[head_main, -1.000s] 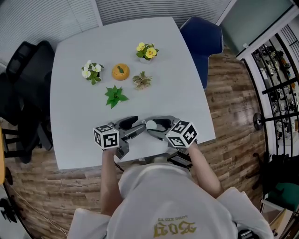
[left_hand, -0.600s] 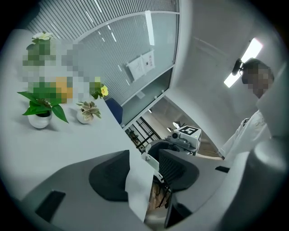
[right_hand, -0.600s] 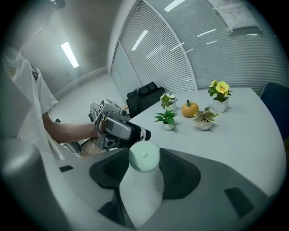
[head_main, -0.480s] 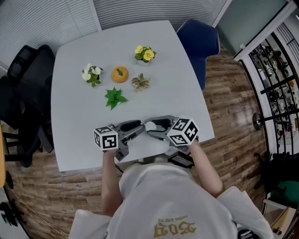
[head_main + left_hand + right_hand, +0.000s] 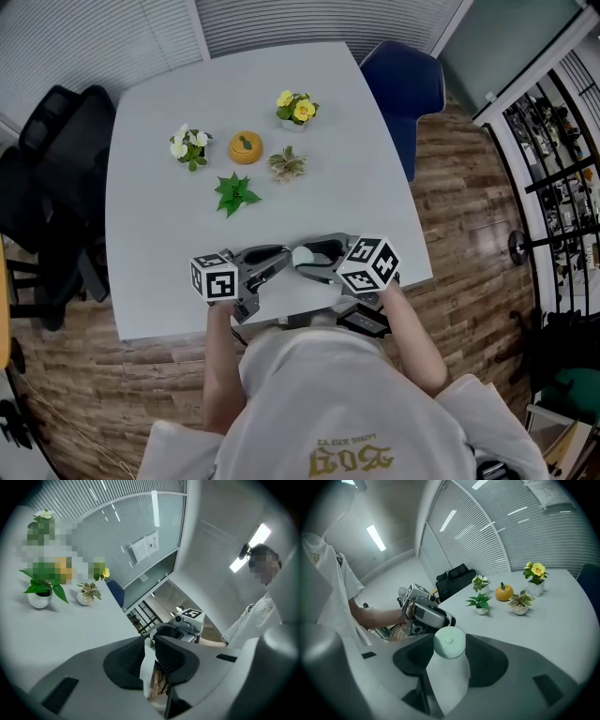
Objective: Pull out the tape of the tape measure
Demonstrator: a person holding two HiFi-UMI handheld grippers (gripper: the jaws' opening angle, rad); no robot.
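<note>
The tape measure [image 5: 302, 253], a white body with a pale green round top, sits between the pads of my right gripper [image 5: 307, 262], which is shut on it over the table's near edge. In the right gripper view the tape measure [image 5: 447, 672] stands upright between the black pads of the right gripper [image 5: 450, 644]. My left gripper [image 5: 281, 260] faces it from the left. Its jaws have just been closing, and a white strip of tape [image 5: 146, 670] now lies pinched between the pads of the left gripper [image 5: 150, 642].
Farther back on the white table [image 5: 169, 281] stand three small potted plants [image 5: 232, 193], [image 5: 190, 146], [image 5: 298, 108], a succulent [image 5: 287, 163] and an orange pumpkin [image 5: 246, 147]. A blue chair [image 5: 408, 84] is at the far right, a black chair [image 5: 56, 159] at the left.
The left gripper's jaws have come together from wide open onto the tape's end. Both hands have stayed nearly in place, and the right gripper's hold is the same.
</note>
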